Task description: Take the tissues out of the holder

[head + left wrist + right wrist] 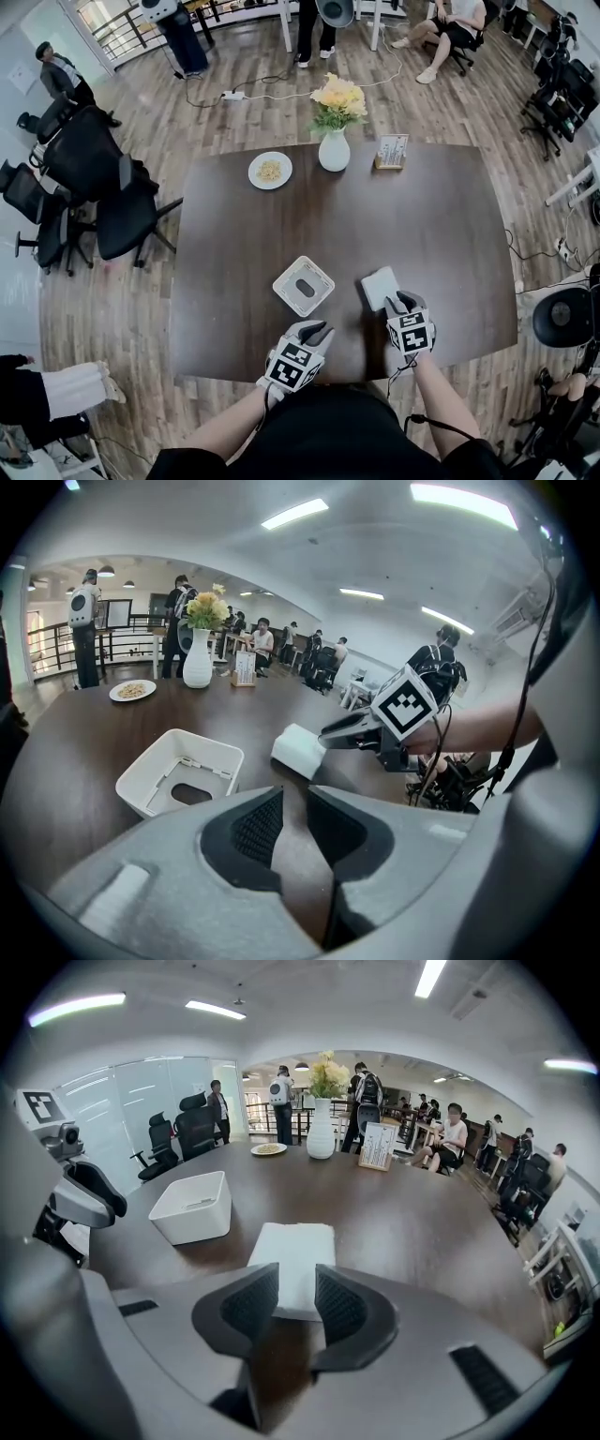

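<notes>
The white tissue holder [284,279] sits on the dark table with its open side up and nothing in it; an oval slot shows in its floor [192,794]. A white stack of tissues [379,284] lies flat on the table to its right. My right gripper [399,303] is at the near end of the stack, open. In the right gripper view the stack [295,1246] lies just beyond and below the parted jaws, and the pads do not press on it. My left gripper [318,331] hovers near the table's front edge, open, with only bare table between its jaws.
At the far side of the table stand a white vase of yellow flowers [334,148], a plate of food [270,170] and a small card stand [391,151]. Black office chairs [94,178] are at the left. People sit and stand in the background.
</notes>
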### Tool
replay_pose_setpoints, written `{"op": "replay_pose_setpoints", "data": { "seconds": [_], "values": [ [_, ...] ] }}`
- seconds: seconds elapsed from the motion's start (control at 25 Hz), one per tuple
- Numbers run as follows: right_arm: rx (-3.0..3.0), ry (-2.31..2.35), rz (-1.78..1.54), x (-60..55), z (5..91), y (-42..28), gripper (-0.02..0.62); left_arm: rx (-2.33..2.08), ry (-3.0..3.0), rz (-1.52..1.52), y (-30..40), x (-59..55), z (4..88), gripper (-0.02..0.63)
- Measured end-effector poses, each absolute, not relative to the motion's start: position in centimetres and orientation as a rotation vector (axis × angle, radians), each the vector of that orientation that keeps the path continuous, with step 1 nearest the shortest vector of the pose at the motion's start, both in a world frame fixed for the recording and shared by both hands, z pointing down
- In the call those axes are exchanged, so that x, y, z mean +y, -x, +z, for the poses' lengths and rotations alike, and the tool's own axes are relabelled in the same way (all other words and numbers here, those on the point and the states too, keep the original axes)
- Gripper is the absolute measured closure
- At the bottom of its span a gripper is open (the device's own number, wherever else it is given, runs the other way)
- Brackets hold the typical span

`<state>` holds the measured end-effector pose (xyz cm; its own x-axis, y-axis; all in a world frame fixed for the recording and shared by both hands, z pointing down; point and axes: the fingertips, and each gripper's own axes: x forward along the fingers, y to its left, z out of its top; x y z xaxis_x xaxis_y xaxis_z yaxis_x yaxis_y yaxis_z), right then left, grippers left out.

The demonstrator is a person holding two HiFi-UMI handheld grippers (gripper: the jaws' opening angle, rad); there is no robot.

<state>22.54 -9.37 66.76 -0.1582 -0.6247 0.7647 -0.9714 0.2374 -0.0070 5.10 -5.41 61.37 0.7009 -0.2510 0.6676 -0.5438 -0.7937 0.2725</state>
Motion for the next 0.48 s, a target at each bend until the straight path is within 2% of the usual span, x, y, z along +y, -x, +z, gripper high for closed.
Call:
{"op": "replay_pose_setpoints", "data": {
  "seconds": [0.48],
  "values": [
    [-2.064, -1.532, 0.634, -8.6, 59.3, -18.8, 0.490, -0.683, -2.480, 0.731, -3.6, -5.3, 57.7, 0.526]
  ]
}}
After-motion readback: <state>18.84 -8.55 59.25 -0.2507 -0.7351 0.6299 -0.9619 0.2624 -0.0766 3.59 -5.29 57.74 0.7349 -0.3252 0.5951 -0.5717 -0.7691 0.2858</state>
